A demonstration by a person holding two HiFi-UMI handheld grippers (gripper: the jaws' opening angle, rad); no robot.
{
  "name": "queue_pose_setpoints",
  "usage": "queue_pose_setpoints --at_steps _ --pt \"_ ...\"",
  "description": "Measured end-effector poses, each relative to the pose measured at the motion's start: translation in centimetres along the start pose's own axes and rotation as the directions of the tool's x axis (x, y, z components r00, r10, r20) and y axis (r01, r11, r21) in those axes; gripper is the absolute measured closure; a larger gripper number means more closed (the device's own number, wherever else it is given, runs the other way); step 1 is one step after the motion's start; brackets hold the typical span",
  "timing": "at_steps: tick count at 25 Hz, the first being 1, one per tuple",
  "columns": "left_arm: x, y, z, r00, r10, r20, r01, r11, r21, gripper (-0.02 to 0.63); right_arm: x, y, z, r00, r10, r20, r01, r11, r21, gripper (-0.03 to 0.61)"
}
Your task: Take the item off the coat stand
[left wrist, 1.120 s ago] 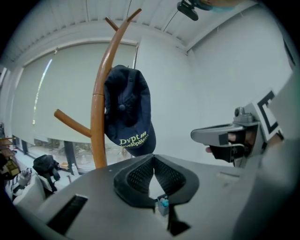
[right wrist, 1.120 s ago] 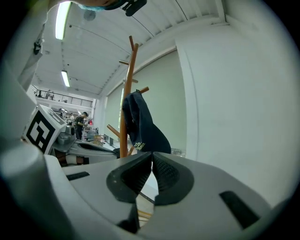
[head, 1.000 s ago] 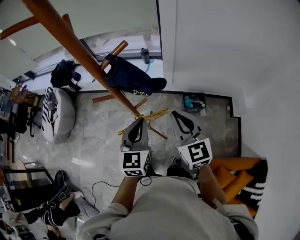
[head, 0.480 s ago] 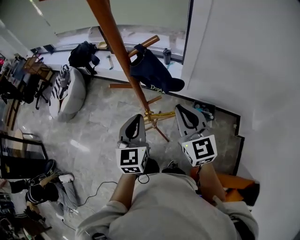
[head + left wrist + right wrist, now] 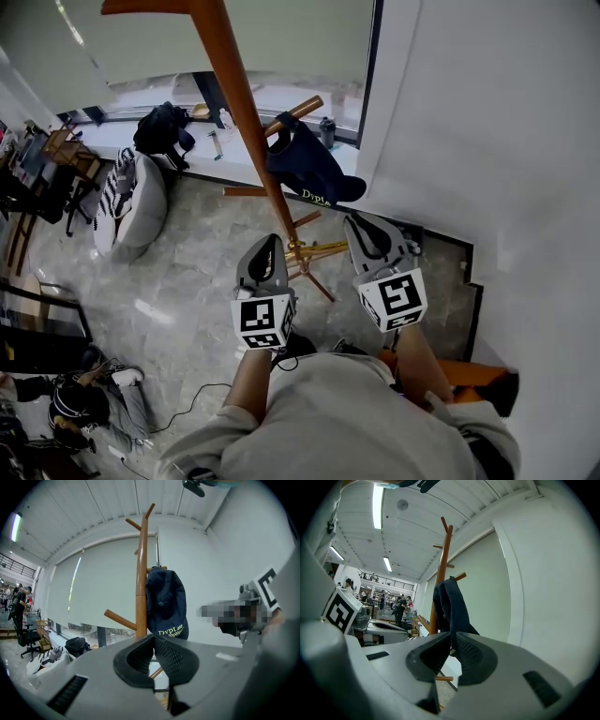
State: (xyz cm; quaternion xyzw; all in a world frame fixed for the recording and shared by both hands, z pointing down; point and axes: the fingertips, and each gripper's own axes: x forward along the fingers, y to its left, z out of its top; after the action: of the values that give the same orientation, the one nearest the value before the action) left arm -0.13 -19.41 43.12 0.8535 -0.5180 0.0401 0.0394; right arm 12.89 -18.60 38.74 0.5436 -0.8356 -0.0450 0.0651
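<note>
Left gripper [image 5: 267, 246] and right gripper [image 5: 362, 228], jaws pressed together empty, are facing the soft, light navy fabric cap [image 5: 302, 167] hanging on the brown wooden coat stand [image 5: 234, 94]; its loose crown looks easiest to pinch.

left gripper [image 5: 270, 246]: jaws together | right gripper [image 5: 364, 230]: jaws together | both held forward, side by side

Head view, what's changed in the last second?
Only the head camera swung: the coat stand now runs steeper through the frame. The navy cap hangs on its peg as before; left gripper and right gripper stay shut, empty, side by side.
</note>
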Motion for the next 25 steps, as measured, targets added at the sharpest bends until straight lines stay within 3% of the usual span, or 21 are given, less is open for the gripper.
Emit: queue_pose_setpoints --at_steps 2,4,13,25 --pt "-0.1 0.3 0.1 1.0 0.005 0.003 -0.005 1.0 -0.004 0.603 0.3 0.0 0.2 1.0 0.0 0.0 0.0 1.0 -0.008 0.539" --pt "-0.3 0.8 0.3 1.0 0.016 0.01 -0.016 1.0 -0.013 0.603 0.7 0.0 0.4 1.0 0.006 -0.009 -0.006 1.0 -0.019 0.444" --pt "-0.5 2.8 0.7 0.999 0.037 0.032 -0.036 0.998 -0.042 0.603 2.9 -1.6 1.4 0.999 -0.012 -0.044 0.01 0.998 -0.058 0.356" --pt "-0.9 5.3 0.8 0.997 0.073 0.022 -0.072 0.996 -0.043 0.603 6.1 -2.0 1.9 0.997 0.003 -0.079 -0.014 0.991 -0.137 0.311"
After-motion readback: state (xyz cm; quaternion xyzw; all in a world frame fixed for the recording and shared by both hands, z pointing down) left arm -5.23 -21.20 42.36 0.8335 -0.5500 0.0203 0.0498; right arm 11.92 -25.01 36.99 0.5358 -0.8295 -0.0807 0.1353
